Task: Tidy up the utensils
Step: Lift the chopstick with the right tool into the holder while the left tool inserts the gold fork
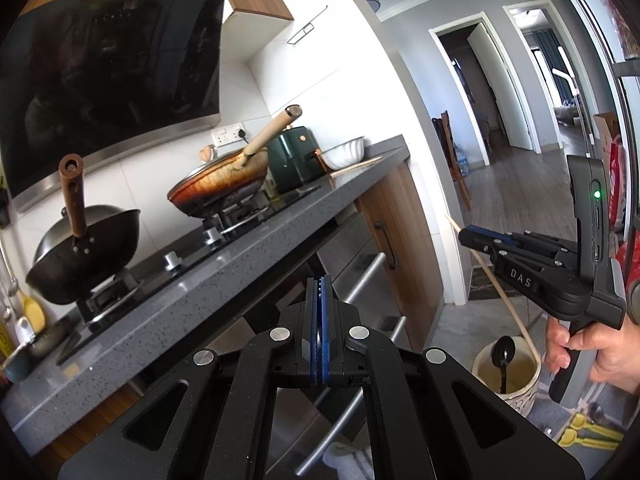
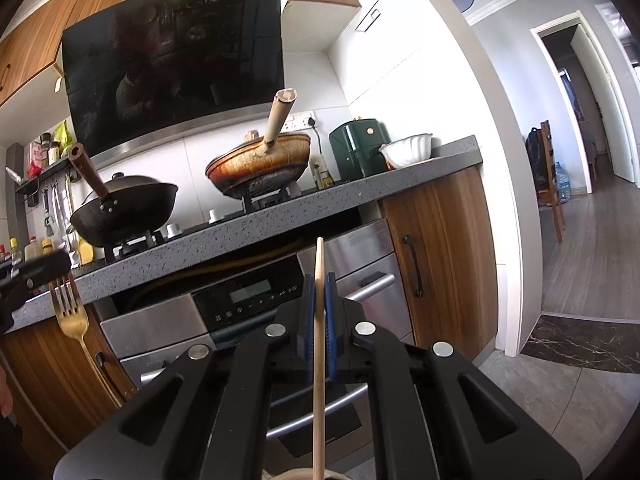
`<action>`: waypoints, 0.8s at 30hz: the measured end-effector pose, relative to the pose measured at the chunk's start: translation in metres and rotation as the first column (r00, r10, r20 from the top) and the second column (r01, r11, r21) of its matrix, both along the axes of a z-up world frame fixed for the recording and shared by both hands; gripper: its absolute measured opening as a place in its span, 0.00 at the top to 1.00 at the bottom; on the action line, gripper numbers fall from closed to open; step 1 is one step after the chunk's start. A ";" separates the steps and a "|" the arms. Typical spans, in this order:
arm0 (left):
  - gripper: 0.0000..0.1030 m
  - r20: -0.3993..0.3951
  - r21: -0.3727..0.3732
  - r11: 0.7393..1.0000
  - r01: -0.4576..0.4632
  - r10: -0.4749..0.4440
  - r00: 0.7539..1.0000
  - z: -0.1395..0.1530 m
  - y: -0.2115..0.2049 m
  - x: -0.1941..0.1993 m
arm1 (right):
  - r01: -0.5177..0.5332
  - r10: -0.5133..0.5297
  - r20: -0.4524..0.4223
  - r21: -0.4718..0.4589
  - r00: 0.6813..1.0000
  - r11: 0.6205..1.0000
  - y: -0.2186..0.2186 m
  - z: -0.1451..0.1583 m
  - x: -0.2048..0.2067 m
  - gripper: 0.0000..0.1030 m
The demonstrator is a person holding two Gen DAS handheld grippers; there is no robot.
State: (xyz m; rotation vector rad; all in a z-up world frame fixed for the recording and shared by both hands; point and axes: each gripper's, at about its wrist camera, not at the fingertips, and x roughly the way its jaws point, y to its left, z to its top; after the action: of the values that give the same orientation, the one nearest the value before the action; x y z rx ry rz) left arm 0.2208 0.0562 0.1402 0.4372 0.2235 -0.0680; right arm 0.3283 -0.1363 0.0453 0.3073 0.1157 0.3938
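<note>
In a home kitchen, a person holds two handheld grippers in front of the grey speckled worktop [image 2: 360, 184], where a dark wok [image 2: 124, 208] and a browned pan [image 2: 260, 168] sit on the hob. The right gripper [image 2: 319, 280] has its blue-padded fingers closed on a pale wooden chopstick [image 2: 319, 320], which stands nearly upright between them; in the left wrist view the stick slants down from the gripper to a cream ceramic utensil jar [image 1: 520, 394] on the floor, where a black spoon [image 1: 506, 354] already stands. The left gripper [image 1: 320, 286] is closed as well, pinching a gold fork [image 2: 74, 316] by its tines so that the handle hangs below, though that grip is seen only at the edge of the right wrist view. Yellow-handled utensils [image 1: 588, 434] appear to lie on a mat beside the jar. A hand [image 1: 592, 350] grips the right tool's handle.
</note>
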 end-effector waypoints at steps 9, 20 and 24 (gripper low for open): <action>0.98 -0.008 0.002 1.000 0.002 -0.002 1.000 -0.006 0.002 0.001 | 0.022 -0.022 -0.007 -0.011 1.000 1.000 0.007 -0.004 0.008 0.95; 0.98 -0.024 -0.006 1.000 0.007 -0.007 1.000 -0.011 0.001 0.004 | 0.031 -0.029 0.018 -0.076 0.999 0.997 0.009 -0.008 0.001 0.95; 0.98 -0.030 -0.006 1.000 0.011 -0.011 1.000 -0.014 0.000 0.004 | 0.032 -0.030 0.024 -0.090 0.999 0.995 0.007 -0.012 -0.001 0.95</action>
State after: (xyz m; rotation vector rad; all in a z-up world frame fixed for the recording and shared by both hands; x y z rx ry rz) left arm 0.2249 0.0559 0.1265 0.4318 0.2500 -0.0858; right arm 0.3274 -0.1291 0.0337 0.2150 0.1060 0.3603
